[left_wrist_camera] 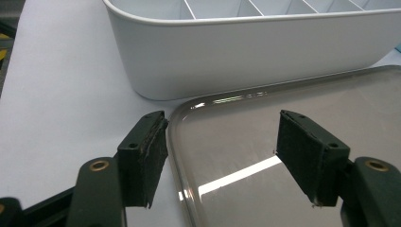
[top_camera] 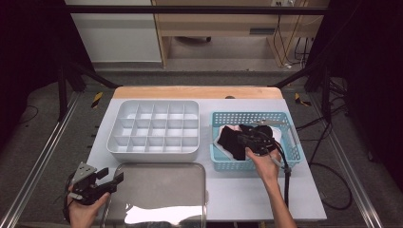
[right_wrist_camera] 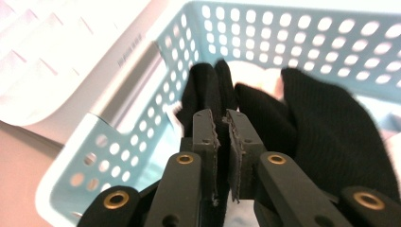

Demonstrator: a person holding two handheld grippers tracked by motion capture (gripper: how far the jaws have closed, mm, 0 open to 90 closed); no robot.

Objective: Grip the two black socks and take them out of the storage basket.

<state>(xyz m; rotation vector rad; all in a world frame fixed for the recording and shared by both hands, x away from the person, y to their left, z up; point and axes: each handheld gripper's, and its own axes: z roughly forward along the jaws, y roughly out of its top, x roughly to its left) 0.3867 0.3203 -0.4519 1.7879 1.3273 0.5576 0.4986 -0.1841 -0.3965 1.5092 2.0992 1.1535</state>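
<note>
Right hand-held gripper clenched on black sock inside basket | left hand-held gripper released, idle over tray, left of basket | organizer beside basket unfilled | sorting barely begun

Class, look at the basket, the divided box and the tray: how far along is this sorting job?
Done: nothing yet; the white divided box holds nothing and the metal tray is bare. In hand: the right gripper is shut on a black cloth in the blue basket. Left: probably moving the cloths out; the left gripper waits open over the tray's edge.
</note>
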